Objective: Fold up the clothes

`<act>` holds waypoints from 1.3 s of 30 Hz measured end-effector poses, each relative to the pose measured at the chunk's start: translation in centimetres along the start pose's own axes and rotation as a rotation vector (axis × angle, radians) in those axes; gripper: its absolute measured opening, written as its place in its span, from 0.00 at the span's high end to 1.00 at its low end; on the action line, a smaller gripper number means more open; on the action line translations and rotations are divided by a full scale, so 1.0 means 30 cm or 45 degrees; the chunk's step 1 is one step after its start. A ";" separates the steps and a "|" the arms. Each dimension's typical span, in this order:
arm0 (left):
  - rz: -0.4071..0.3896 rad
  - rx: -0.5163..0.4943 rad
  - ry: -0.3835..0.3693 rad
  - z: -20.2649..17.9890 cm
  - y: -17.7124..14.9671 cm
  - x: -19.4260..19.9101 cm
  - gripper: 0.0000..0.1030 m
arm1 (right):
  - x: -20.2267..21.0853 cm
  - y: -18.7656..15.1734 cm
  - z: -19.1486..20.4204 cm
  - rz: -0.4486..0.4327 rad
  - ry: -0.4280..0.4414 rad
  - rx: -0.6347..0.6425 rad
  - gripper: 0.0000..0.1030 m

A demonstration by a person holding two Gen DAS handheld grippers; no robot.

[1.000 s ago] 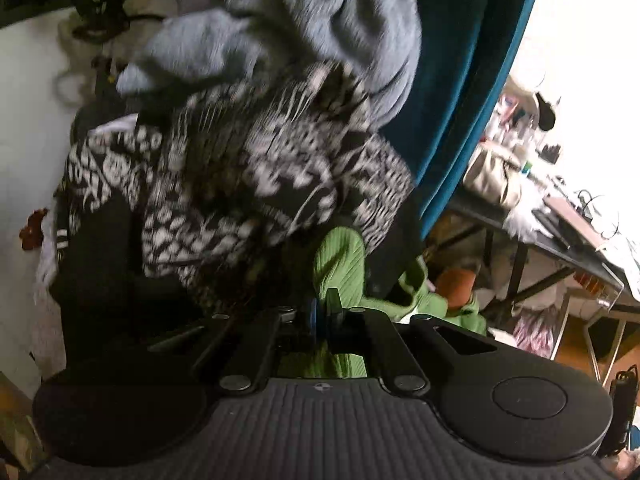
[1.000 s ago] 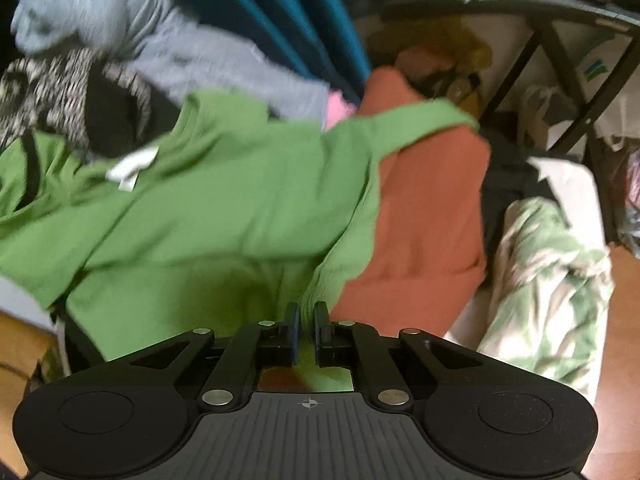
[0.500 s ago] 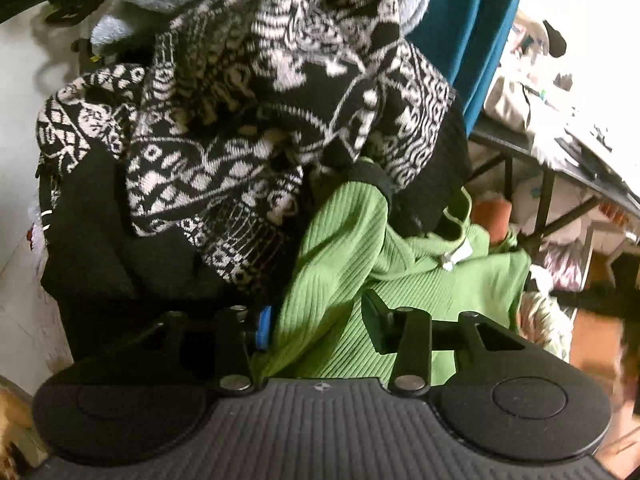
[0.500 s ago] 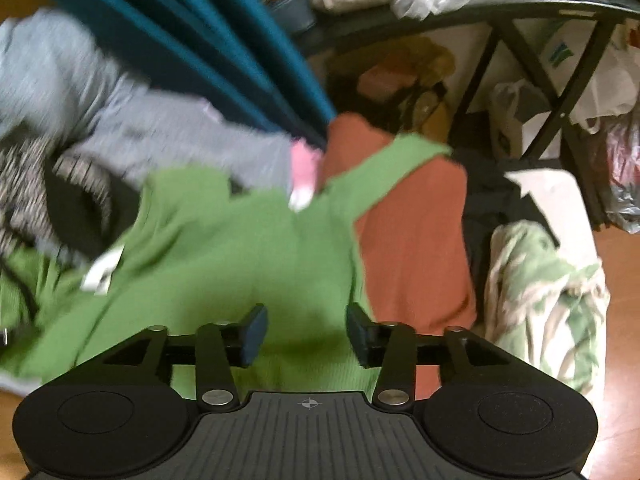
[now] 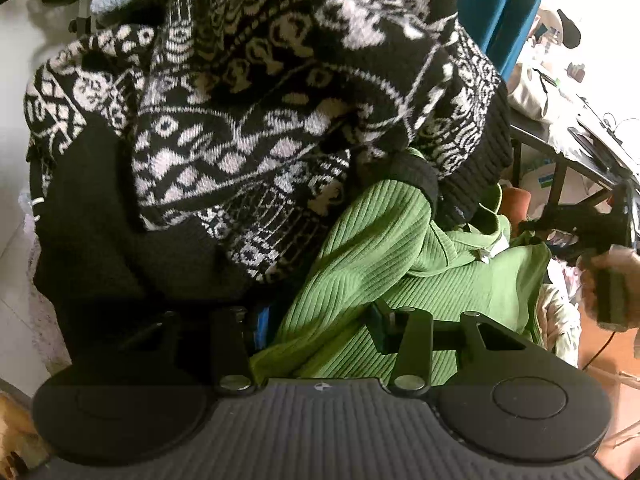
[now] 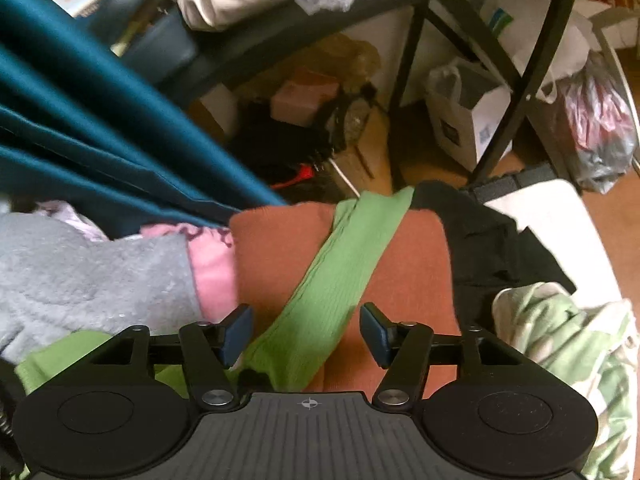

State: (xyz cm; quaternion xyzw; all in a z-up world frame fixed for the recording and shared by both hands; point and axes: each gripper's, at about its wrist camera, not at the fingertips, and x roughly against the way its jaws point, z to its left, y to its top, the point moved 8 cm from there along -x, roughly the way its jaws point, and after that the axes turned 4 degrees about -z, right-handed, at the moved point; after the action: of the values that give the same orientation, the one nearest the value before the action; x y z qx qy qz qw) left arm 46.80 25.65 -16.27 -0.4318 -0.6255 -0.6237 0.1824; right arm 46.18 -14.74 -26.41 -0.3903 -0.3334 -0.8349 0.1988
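The left hand-held gripper [image 5: 318, 322] hangs with its fingers spread wide apart, holding nothing; the ribbed body of the green sweater [image 5: 384, 256] runs up between them without being pinched. That sweater lies in a heap of clothes, its upper part tucked under a black-and-white patterned knit [image 5: 256, 100] that drapes over most of the pile. A black ribbed cuff [image 5: 416, 172] of the knit rests right on the green fabric. A small white label [image 5: 486, 254] shows at the sweater's neckline. Off to the right in the left wrist view, a hand [image 5: 612, 284] grips the handle of the other tool.

The right hand-held gripper [image 6: 306, 334] is likewise open, its blue-padded fingers [image 6: 236, 330] standing well apart. One long green sleeve [image 6: 340, 272] stretches diagonally away from between them, lying across a folded rust-orange garment [image 6: 280, 256]. To the left of that sit a grey fleece [image 6: 88, 276] and a pink piece [image 6: 212, 268], touching each other. To the right lies a black garment [image 6: 492, 248], and nearer the tool a green-and-white patterned cloth [image 6: 568, 344]. Teal curtains [image 6: 92, 128] hang behind the pile. Beyond them stands a black-framed bench [image 6: 520, 76] with bags and boxes stowed underneath; what carries the clothes themselves is hard to make out, as fabric covers it.
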 end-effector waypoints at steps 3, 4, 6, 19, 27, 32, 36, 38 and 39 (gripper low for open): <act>0.007 0.025 -0.021 0.008 0.002 -0.014 0.55 | -0.012 -0.055 0.034 0.038 -0.009 0.100 0.75; 0.011 0.033 -0.028 0.009 0.003 -0.019 0.55 | 0.006 -0.071 0.048 0.014 -0.011 0.145 0.82; 0.020 0.042 -0.040 0.009 0.006 -0.027 0.55 | 0.056 -0.095 0.066 -0.016 0.006 0.189 0.84; 0.053 0.051 -0.073 0.018 0.001 -0.055 0.55 | 0.430 -0.543 0.315 0.280 0.457 0.662 0.88; 0.079 0.018 -0.090 0.003 0.016 -0.089 0.55 | 0.403 -0.483 0.226 0.199 0.290 0.415 0.48; 0.090 0.004 -0.098 0.003 0.020 -0.100 0.54 | 0.361 -0.339 0.082 0.098 0.215 0.142 0.42; 0.100 -0.014 -0.096 -0.001 0.022 -0.111 0.53 | 0.254 -0.278 -0.037 0.058 0.096 0.000 0.34; 0.105 -0.026 -0.093 -0.012 0.023 -0.116 0.52 | 0.189 -0.264 -0.080 0.067 0.031 -0.034 0.29; 0.106 -0.033 -0.090 -0.016 0.023 -0.114 0.52 | 0.156 -0.263 -0.096 0.078 -0.002 -0.044 0.28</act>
State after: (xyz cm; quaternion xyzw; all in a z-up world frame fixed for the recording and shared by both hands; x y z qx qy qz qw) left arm 49.09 24.03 -18.40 -0.4816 -0.6048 -0.6080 0.1804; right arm 37.13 -11.61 -27.27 -0.4044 -0.3071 -0.8336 0.2174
